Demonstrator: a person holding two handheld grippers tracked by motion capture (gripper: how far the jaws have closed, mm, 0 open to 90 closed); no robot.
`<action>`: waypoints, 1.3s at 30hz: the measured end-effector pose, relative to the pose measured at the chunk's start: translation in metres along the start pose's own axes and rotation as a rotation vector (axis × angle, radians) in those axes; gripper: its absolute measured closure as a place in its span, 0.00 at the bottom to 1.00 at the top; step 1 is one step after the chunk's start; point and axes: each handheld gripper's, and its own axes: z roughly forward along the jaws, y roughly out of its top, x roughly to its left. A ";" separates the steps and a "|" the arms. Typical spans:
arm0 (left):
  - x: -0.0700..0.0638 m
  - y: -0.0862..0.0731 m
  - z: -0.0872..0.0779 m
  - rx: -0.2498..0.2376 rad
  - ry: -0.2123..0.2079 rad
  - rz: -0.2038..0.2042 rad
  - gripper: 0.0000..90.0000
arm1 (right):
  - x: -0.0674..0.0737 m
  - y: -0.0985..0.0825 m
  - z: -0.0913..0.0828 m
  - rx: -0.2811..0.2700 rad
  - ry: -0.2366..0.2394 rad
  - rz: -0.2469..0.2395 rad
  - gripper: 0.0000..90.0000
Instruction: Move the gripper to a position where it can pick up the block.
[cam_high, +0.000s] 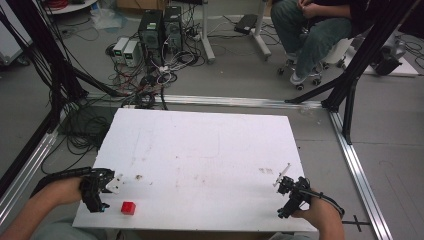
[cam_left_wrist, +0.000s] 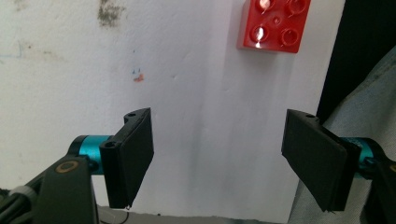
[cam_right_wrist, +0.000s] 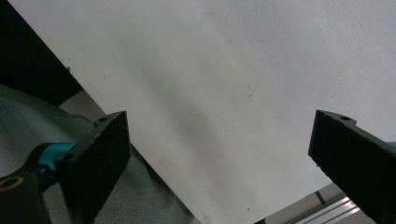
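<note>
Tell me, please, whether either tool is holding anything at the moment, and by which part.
Nothing is held. Both the left tool and right tool are open and empty; the red brick lies untouched on the table.

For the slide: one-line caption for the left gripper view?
Left tongs open above the white table, red block lying ahead near the edge.
</note>
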 end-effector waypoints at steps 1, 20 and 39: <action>-0.001 0.002 0.000 0.000 0.006 0.008 0.28 | 0.001 0.000 0.000 0.001 0.000 0.003 0.06; -0.010 0.028 0.010 0.028 -0.032 0.078 0.28 | 0.001 -0.001 0.001 -0.005 0.012 -0.001 0.06; -0.020 0.056 0.038 0.078 -0.079 0.146 0.28 | 0.001 0.000 0.002 -0.006 0.008 -0.006 0.06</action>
